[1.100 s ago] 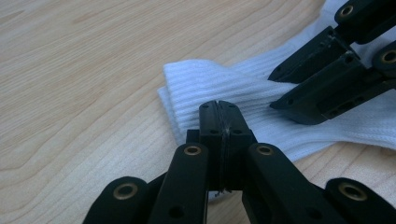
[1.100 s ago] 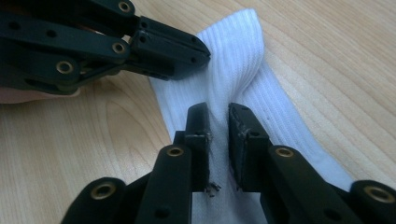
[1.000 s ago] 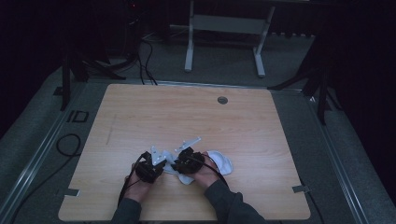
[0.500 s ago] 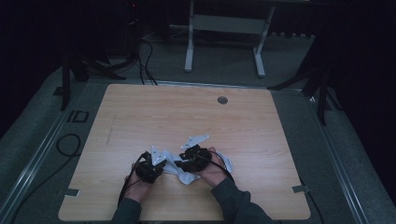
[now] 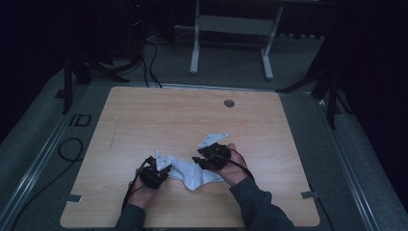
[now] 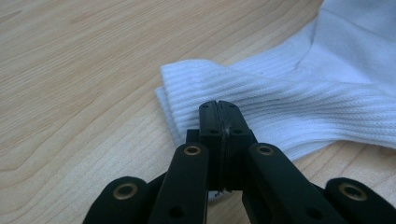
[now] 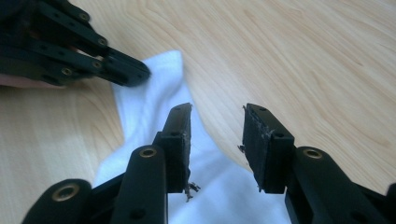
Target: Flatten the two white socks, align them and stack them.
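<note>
A white ribbed sock (image 5: 192,175) lies flat on the wooden table (image 5: 192,120) between my two grippers. My left gripper (image 5: 166,168) is shut, its tips resting on the sock's cuff (image 6: 303,93); whether fabric is pinched I cannot tell. In the left gripper view the closed jaws (image 6: 219,105) meet over the ribbing. My right gripper (image 5: 198,160) hovers above the sock's other end. Its jaws (image 7: 217,109) have just been opening and stand apart with nothing between them, the sock (image 7: 154,98) below. The left gripper's tip (image 7: 137,72) touches the sock's far corner there.
A round grommet (image 5: 229,103) sits near the table's far edge. Beyond the table stand a metal frame (image 5: 231,29) and floor cables (image 5: 149,57). A cable loop (image 5: 70,149) lies at the left, tape marks at the front corners.
My right gripper has lifted off the sock and drawn back to the right with its jaws wider. The left gripper has stayed on the cuff.
</note>
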Motion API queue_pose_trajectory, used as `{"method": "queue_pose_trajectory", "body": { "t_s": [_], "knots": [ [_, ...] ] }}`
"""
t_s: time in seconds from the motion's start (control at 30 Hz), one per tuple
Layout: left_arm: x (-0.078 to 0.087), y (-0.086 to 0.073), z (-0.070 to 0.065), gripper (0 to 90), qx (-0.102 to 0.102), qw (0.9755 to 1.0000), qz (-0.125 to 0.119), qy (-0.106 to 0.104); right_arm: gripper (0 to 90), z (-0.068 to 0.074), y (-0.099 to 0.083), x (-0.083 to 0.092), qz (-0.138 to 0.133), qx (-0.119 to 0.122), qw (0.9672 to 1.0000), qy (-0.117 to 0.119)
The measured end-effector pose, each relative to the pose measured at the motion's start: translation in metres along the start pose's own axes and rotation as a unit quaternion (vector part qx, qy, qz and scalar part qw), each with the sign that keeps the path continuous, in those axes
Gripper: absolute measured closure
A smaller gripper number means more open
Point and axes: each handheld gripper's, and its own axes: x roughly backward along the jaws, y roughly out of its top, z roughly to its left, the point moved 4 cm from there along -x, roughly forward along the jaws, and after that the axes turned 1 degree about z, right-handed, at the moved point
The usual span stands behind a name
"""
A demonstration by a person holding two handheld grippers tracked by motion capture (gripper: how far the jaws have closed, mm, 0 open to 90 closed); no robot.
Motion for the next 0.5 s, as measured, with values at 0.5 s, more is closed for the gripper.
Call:
{"method": "queue_pose_trajectory", "body": {
  "t_s": [0.5],
  "knots": [
    [0.000, 0.000, 0.000, 88.8, 0.001, 1.0000, -0.001, -0.002, 63.3, -0.036, -0.023, 0.018, 0.015, -0.034, 0.9988, -0.033]
  ]
}}
